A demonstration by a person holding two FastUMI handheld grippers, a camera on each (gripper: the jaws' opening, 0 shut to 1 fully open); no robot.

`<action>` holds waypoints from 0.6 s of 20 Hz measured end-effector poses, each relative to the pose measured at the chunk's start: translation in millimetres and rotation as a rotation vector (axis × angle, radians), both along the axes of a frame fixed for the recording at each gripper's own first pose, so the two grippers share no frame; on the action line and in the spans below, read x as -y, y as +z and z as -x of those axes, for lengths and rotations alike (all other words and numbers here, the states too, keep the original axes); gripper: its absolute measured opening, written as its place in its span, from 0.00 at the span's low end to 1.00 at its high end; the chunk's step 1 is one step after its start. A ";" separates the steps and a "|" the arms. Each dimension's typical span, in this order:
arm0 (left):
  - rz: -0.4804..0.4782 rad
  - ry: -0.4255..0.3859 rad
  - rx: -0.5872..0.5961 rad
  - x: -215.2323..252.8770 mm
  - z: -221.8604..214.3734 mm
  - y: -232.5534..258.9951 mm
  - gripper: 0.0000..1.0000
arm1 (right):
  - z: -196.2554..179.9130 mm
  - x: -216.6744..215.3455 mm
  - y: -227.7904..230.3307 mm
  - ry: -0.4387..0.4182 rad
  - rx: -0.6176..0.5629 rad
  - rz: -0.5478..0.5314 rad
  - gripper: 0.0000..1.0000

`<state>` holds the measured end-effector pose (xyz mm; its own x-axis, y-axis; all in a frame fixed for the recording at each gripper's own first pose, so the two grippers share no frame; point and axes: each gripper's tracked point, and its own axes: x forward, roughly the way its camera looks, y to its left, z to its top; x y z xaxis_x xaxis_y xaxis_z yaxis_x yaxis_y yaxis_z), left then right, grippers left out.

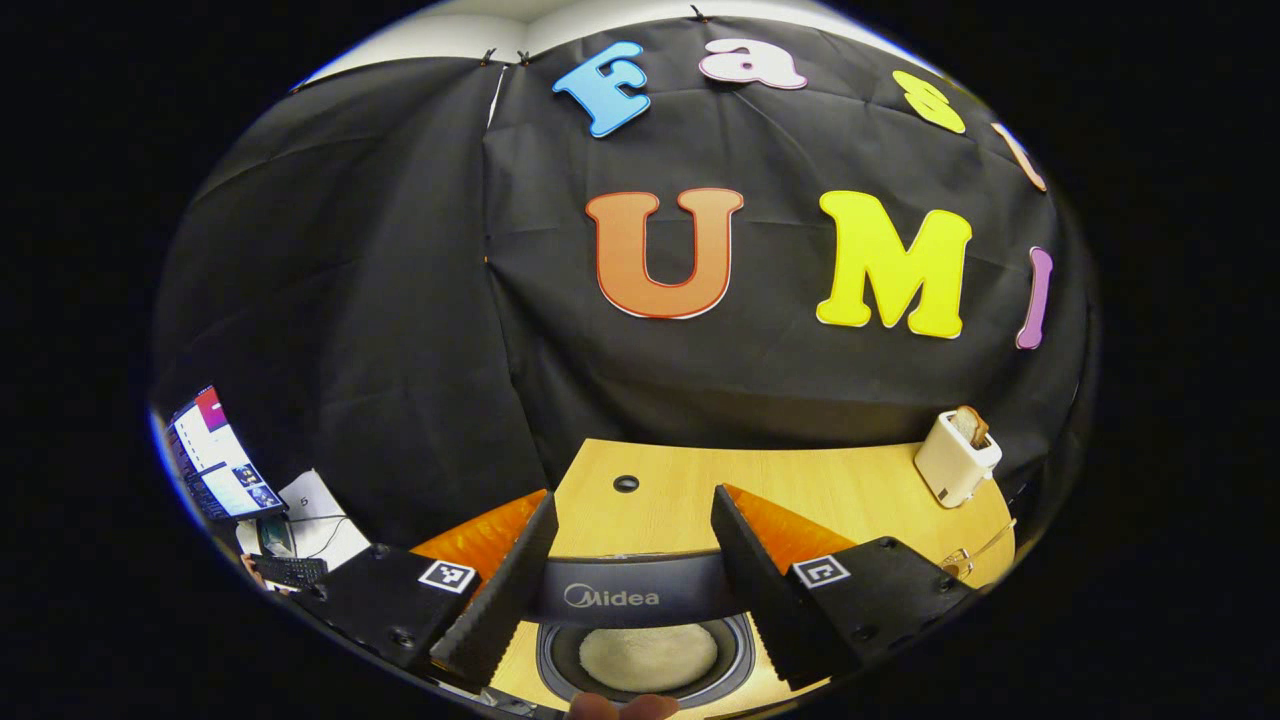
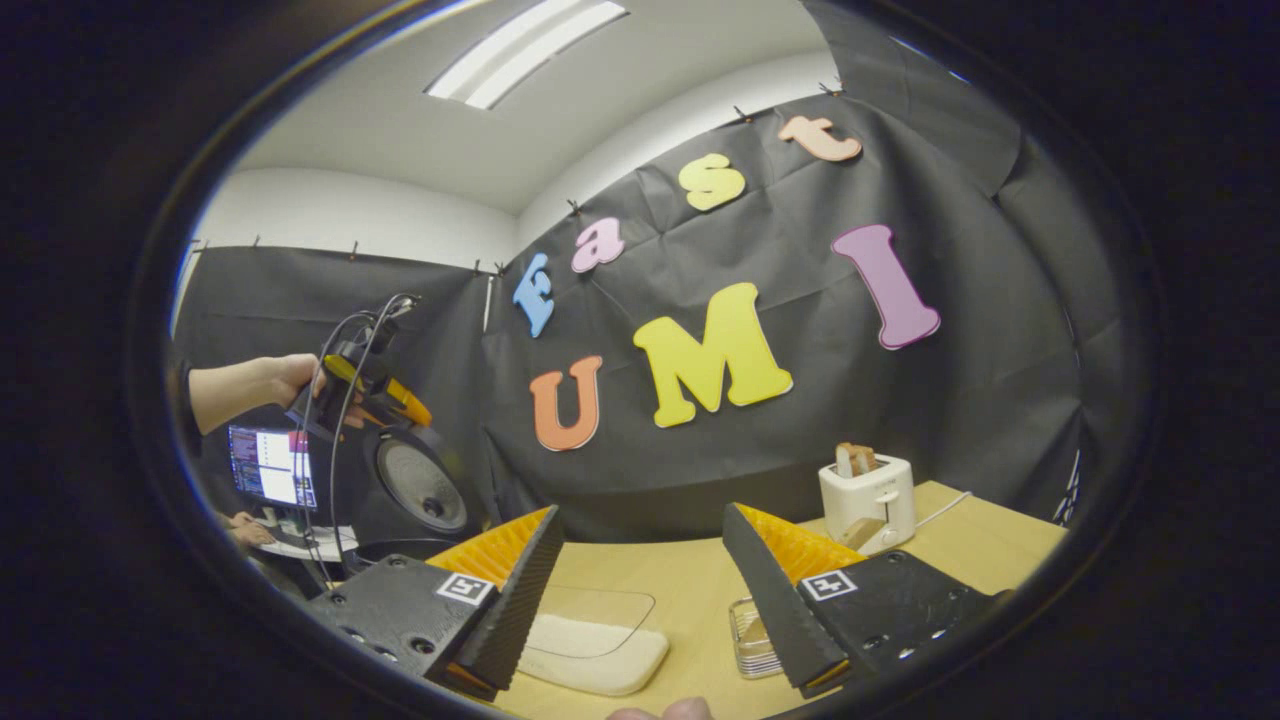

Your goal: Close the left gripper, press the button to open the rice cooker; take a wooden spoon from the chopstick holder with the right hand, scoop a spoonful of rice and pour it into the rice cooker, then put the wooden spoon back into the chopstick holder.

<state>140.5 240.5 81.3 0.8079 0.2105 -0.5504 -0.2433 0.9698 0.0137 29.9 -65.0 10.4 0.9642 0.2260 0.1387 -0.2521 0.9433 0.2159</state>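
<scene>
The rice cooker (image 1: 630,596) stands open under my left gripper (image 1: 633,495), whose fingers are spread wide with nothing between them. Below the cooker's dark band sits a dark round rim with a pale centre (image 1: 648,656). In the right gripper view the raised lid (image 2: 420,485) shows at the left, and a hand holds the left gripper (image 2: 365,392) just above it. My right gripper (image 2: 641,512) is open and empty over the table. A clear tray of white rice (image 2: 592,652) lies below it. The clear chopstick holder (image 2: 752,628) stands beside the right finger, partly hidden. The same holder (image 1: 958,562) has a thin handle sticking out.
A white toaster (image 2: 866,500) with bread stands at the back of the wooden table (image 2: 690,590), its cord trailing right; the toaster (image 1: 957,458) is at the table's right end. The table has a cable hole (image 1: 626,484). A monitor (image 2: 270,465) and keyboard sit off to the left.
</scene>
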 end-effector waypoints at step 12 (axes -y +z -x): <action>0.038 0.035 -0.024 34.0 91.4 -46.4 0.99 | 17.8 -18.2 2.7 0.033 0.006 0.007 0.95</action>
